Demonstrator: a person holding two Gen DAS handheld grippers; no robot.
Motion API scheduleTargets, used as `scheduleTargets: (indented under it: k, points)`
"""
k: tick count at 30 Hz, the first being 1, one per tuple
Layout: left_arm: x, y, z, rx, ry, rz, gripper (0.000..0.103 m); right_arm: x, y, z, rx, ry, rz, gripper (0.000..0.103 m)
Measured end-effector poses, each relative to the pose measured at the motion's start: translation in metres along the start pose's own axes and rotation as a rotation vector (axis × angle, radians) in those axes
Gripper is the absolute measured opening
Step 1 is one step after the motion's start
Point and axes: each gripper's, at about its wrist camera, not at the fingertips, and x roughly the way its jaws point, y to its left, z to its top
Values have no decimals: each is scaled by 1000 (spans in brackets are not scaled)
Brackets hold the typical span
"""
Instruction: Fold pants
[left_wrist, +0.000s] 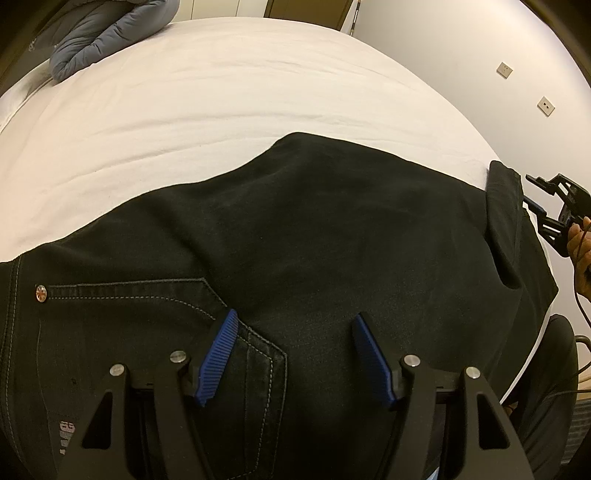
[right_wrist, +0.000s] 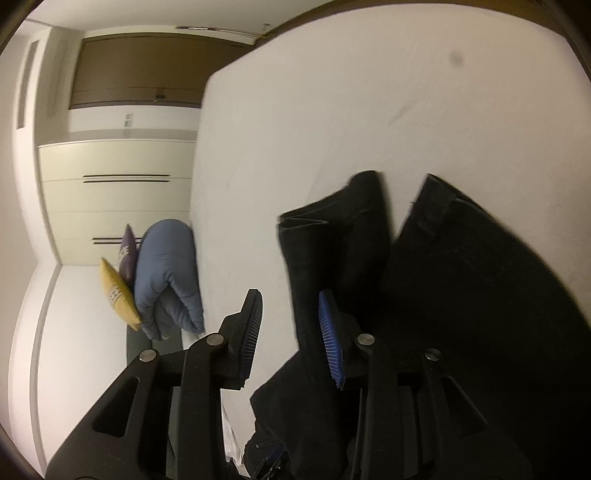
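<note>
Black jeans (left_wrist: 332, 221) lie spread across a white bed (left_wrist: 221, 92), with a stitched pocket (left_wrist: 147, 295) at the lower left. My left gripper (left_wrist: 295, 314) stands open just over the pocket's corner, and its blue pads (left_wrist: 218, 354) grip nothing. At the right edge of the bed a hem end (left_wrist: 506, 221) lies turned over. My right gripper (left_wrist: 546, 206) hovers just beyond it in a hand (left_wrist: 580, 240). In the tilted right wrist view my right gripper (right_wrist: 290, 295) is open. A trouser leg (right_wrist: 332, 236) reaches partly between its jaws, unpressed, and the other leg (right_wrist: 480, 277) lies beside it.
A folded blue quilt (left_wrist: 103, 33) lies at the bed's far left corner. In the right wrist view the quilt (right_wrist: 166, 277) sits beside a yellow cushion (right_wrist: 118, 291) and a purple one, in front of a cream wardrobe (right_wrist: 110, 203). Wall sockets (left_wrist: 504, 70) and a cable are on the right.
</note>
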Motion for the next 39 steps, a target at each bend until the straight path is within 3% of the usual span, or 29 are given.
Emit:
scheduleTargets:
  k: [8, 10, 14, 17, 20, 22, 26, 28, 35, 39]
  points:
    - [1, -2, -2, 6, 0, 2, 67, 9, -4, 18, -22, -4, -36, 29]
    - [1, -2, -2, 5, 0, 3, 67, 7, -3, 16, -58, 4, -51, 4]
    - [0, -1, -2, 9, -1, 0, 67, -16, 11, 12, -146, -41, -71, 2]
    - [0, 0, -1, 8, 1, -7, 67, -63, 18, -2, -152, -120, -8, 2]
    - [-1, 4, 0, 3, 3, -16, 67, -117, 1, -28, -104, -204, 31, 2]
    - [-2, 8, 1, -1, 3, -24, 67, -146, -24, -47, -56, -247, 0, 2]
    - [-3, 11, 4, 13, 14, -22, 68, -176, -103, -73, 90, -235, -119, 2]
    - [-3, 11, 6, 23, 22, -14, 68, -186, -126, -83, 118, -236, -93, 2]
    - [-7, 14, 12, 30, 36, -5, 68, -209, -99, -95, 38, -270, -88, 2]
    - [-11, 12, 7, 56, 41, 2, 68, -225, -111, -89, 59, -277, -132, 2]
